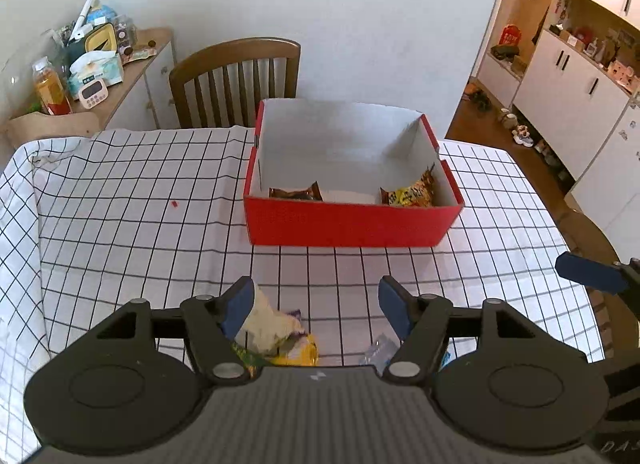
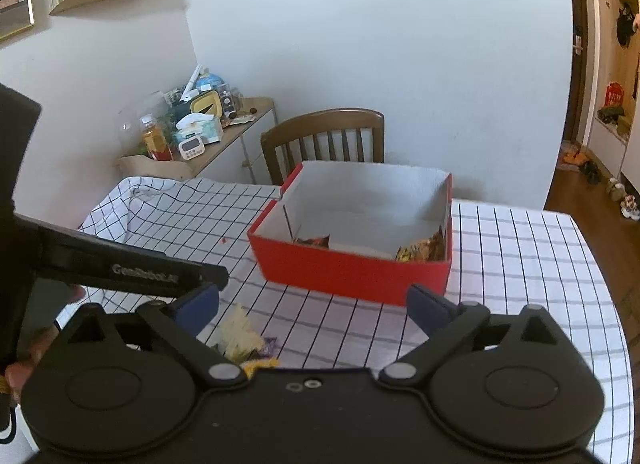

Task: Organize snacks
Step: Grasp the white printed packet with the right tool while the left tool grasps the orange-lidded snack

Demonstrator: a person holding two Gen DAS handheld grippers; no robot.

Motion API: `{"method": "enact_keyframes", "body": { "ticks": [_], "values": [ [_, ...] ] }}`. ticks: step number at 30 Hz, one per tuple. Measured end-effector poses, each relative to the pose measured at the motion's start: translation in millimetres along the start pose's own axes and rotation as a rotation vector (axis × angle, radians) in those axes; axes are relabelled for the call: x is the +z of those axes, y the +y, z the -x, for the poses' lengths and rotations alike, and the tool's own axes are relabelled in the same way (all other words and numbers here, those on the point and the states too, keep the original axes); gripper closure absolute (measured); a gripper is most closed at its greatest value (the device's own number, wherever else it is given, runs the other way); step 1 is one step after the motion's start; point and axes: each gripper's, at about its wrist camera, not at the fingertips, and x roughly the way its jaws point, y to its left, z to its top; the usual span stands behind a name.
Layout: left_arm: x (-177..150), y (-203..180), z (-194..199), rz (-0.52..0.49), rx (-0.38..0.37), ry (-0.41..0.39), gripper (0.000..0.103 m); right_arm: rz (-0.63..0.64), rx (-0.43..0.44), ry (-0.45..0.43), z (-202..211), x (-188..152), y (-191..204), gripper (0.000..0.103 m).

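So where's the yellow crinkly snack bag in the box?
In both wrist views, the yellow crinkly snack bag sits in the near right corner of the red cardboard box, apart from the brown snack packet at the near left.

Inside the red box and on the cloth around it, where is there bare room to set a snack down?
Inside the red box, the floor between the brown packet and the yellow packet is bare, and so is the back. The checked cloth left of the box is open. It is crowded near the loose snacks.
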Motion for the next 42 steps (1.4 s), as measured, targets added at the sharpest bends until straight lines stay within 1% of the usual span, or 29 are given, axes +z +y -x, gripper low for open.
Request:
{"method": "enact_keyframes", "body": {
  "ticks": [3,6,9,11,14,17,22,25,28,32,36,40,42],
  "values": [
    [-12.6,2.9,5.6,-0.004,-0.009,-0.002,0.028,-0.009,0.004,0.009,8.0,-11.2,2.8,0.001],
    [-26.9,6.8,10.0,0.0,-0.024,0.005,0.026,-0.013,0.011,0.018,14.3,-23.6,5.6,0.0],
    [-42.1,12.2,11.1,0.024,-0.054,0.026,0.017,-0.014,0.018,0.036,18.5,-38.4,8.1,0.0],
    [-53.5,15.2,10.4,0.026,-0.055,0.04,0.017,-0.011,0.018,0.054,20.1,-49.9,11.0,0.0],
    [-71.9,20.9,3.8,0.033,-0.029,0.082,0.016,-0.004,0.031,0.089,19.7,-68.7,16.4,0.0],
    [-90.6,27.9,-6.7,0.046,-0.002,0.127,0.016,0.028,0.041,0.126,16.4,-89.6,25.7,0.0],
    [-122.0,42.1,-32.1,0.101,0.01,0.24,0.016,0.049,0.046,0.221,-1.9,-125.3,36.2,0.0],
    [-137.2,45.2,-43.8,0.111,0.021,0.278,0.016,0.059,0.043,0.271,-14.3,-143.8,41.3,0.001],
    [-145.0,45.1,-54.5,0.102,0.018,0.303,0.016,0.07,0.044,0.309,-25.4,-157.0,45.0,0.001],
    [-156.3,42.7,-68.9,0.08,0.043,0.335,0.016,0.105,0.042,0.347,-39.5,-172.1,49.0,0.002],
    [-162.9,40.9,-83.0,0.055,0.062,0.345,0.016,0.152,0.038,0.375,-52.6,-181.7,53.4,0.002],
    [-165.5,40.3,-94.2,0.055,0.036,0.368,0.016,0.171,0.042,0.399,-67.5,-186.2,56.1,0.003],
    [-165.8,40.4,-99.3,0.06,0.031,0.377,0.017,0.181,0.046,0.408,-73.0,-188.1,58.2,0.006]
  ]
}}
